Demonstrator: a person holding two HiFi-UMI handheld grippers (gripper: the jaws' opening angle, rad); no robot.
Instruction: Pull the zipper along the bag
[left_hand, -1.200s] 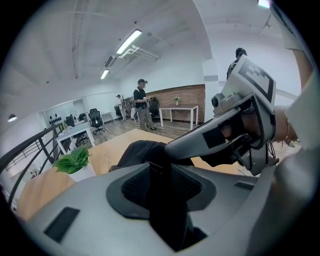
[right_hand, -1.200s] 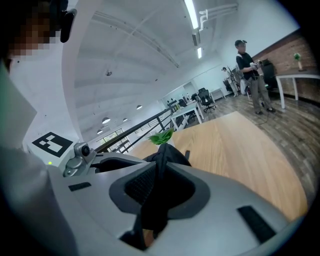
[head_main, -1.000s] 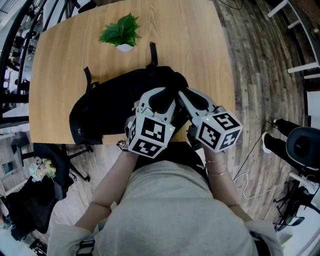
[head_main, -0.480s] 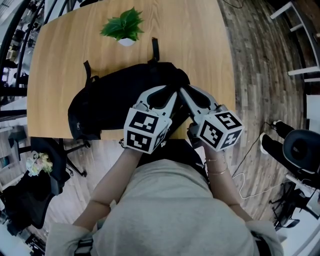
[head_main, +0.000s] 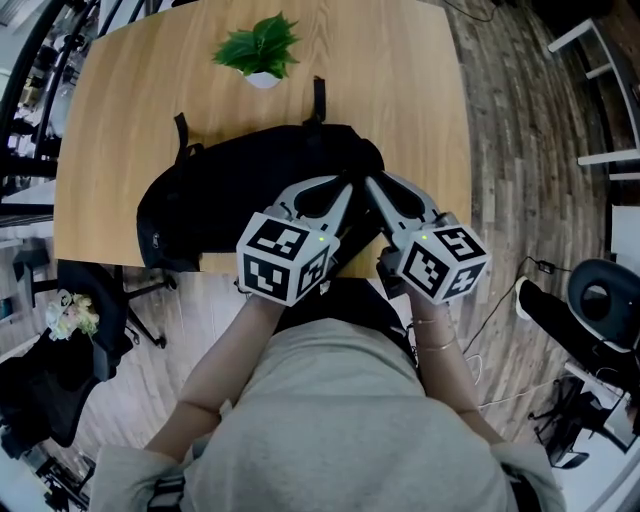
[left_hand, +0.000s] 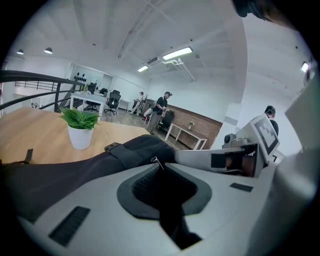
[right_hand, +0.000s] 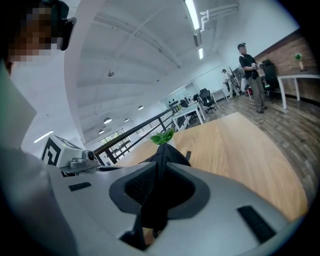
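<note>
**A:** Item one, the task's thing. Location?

**B:** Black bag (head_main: 240, 195), lying flat on the wooden table (head_main: 130, 90), at the edge nearest the person. Two straps (head_main: 319, 95) lie out from its far side. Its right-hand end is bunched up where both grippers meet.

**A:** Item two, left gripper?

**B:** Left gripper (head_main: 349, 187), tips on the bag's raised right end. In the left gripper view its jaws are closing and already narrow. A small metal zipper pull (left_hand: 157, 161) is caught at their tips, with dark bag fabric behind it.

**A:** Item three, right gripper?

**B:** Right gripper (head_main: 369, 184), just beside the left one, tips nearly touching it. In the right gripper view its jaws stand partly closed, clamped on an upright fold of the black bag fabric.

**A:** Other entries?

**B:** One potted plant (head_main: 262, 52), green leaves in a white pot, on the table beyond the bag and apart from it. People stand far back in the room, seen in both gripper views.
</note>
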